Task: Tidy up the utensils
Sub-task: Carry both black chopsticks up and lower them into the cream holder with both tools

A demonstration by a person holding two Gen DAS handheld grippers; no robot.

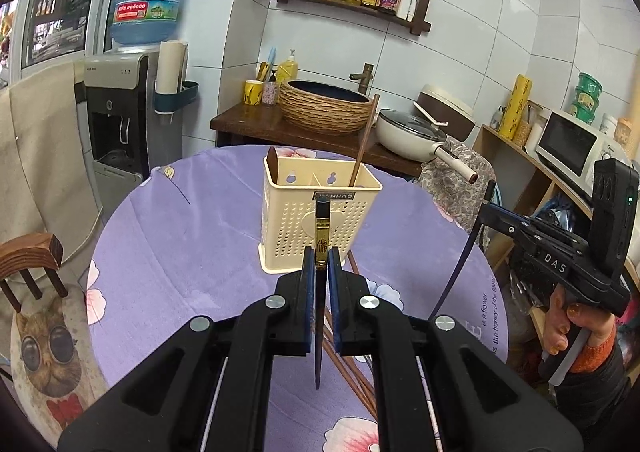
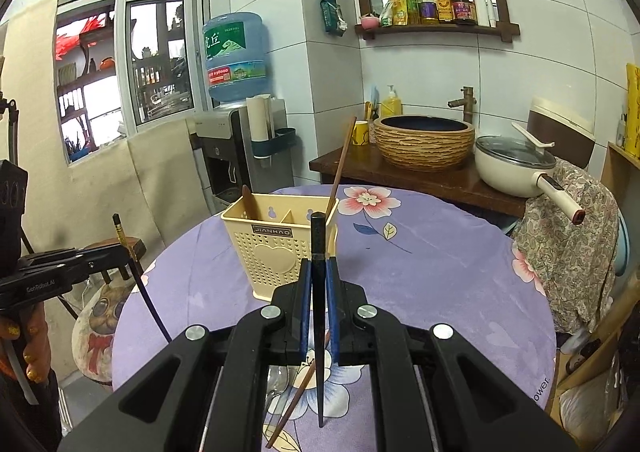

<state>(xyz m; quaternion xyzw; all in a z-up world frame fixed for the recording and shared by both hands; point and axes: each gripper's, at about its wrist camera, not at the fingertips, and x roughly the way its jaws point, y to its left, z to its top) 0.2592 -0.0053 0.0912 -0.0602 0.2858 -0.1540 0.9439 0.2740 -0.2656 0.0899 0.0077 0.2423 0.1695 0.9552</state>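
Observation:
A cream perforated utensil holder (image 1: pixel 318 212) (image 2: pixel 280 248) stands on the round purple table; one brown chopstick (image 1: pixel 363 140) (image 2: pixel 340 168) leans out of it and a dark wooden handle pokes up at its left. My left gripper (image 1: pixel 319 264) is shut on a dark chopstick with a gold band (image 1: pixel 321 240), held upright above the table in front of the holder. My right gripper (image 2: pixel 319 272) is shut on a plain dark chopstick (image 2: pixel 318 244), also upright. Each gripper shows in the other's view, at the frame edge, with its stick. Brown chopsticks (image 1: pixel 352 368) (image 2: pixel 296 404) and a clear spoon (image 2: pixel 276 380) lie on the table below.
The table wears a purple flowered cloth (image 1: pixel 180 244) (image 2: pixel 440 272). A chair with a cat cushion (image 1: pixel 48 348) stands at its left. Behind are a water dispenser (image 1: pixel 120 120), a woven basin (image 1: pixel 324 108) on a dark counter and a cream pan (image 1: pixel 412 132) whose handle reaches toward the table.

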